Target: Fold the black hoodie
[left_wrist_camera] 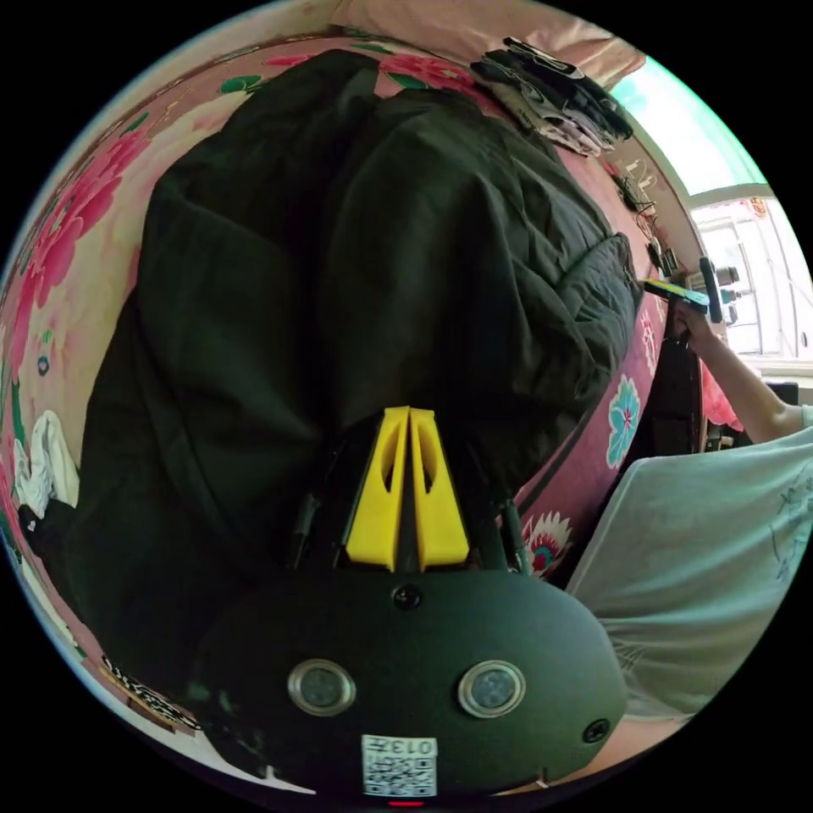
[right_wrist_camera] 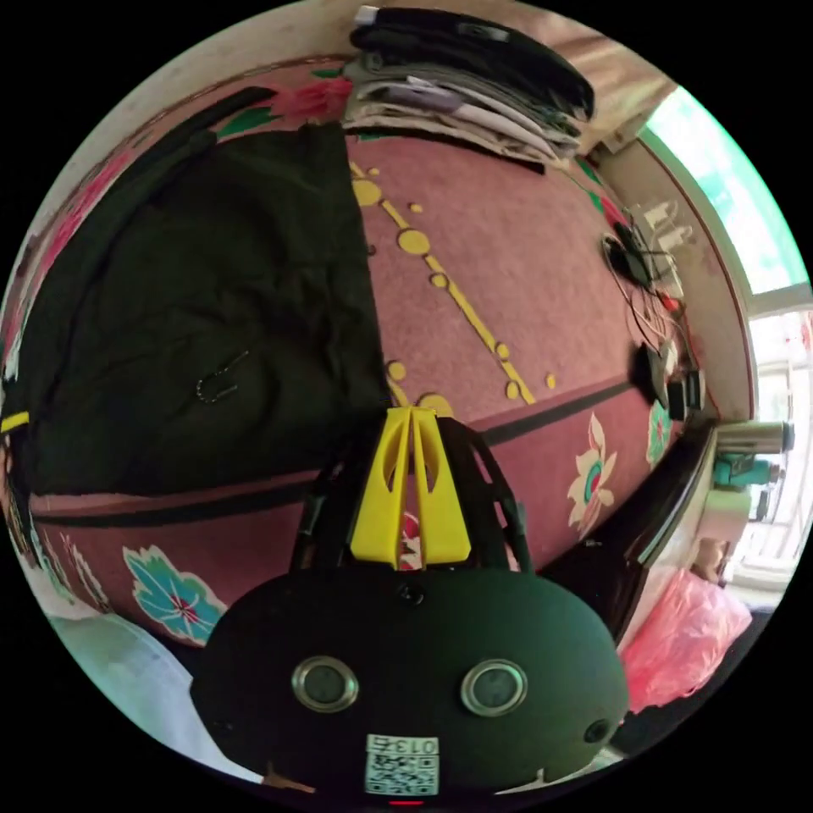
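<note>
Left gripper view: the left gripper [left_wrist_camera: 409, 415], jaws closed together, holding nothing visible, rests over the black hoodie [left_wrist_camera: 356, 279], which runs from 7 to 1 o'clock across the bed [left_wrist_camera: 76, 220]. The right gripper [right_wrist_camera: 411, 415], jaws closed and empty, has the hoodie at 10 o'clock; left is nearer.

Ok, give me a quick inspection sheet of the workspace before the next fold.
Surface: pink floral bedspread, hoodie spread on it.
Job's things: black fabric hoodie, lying rumpled.
Clutter: stack of folded dark and white clothes at the far edge; white cloth.
Grippers: left gripper jaws together over the hoodie; right gripper jaws together at the hoodie's edge; grip on fabric unclear.
Cables: tangled dark cords by the wall.
Surroundings: bright window, pink plastic bag.
</note>
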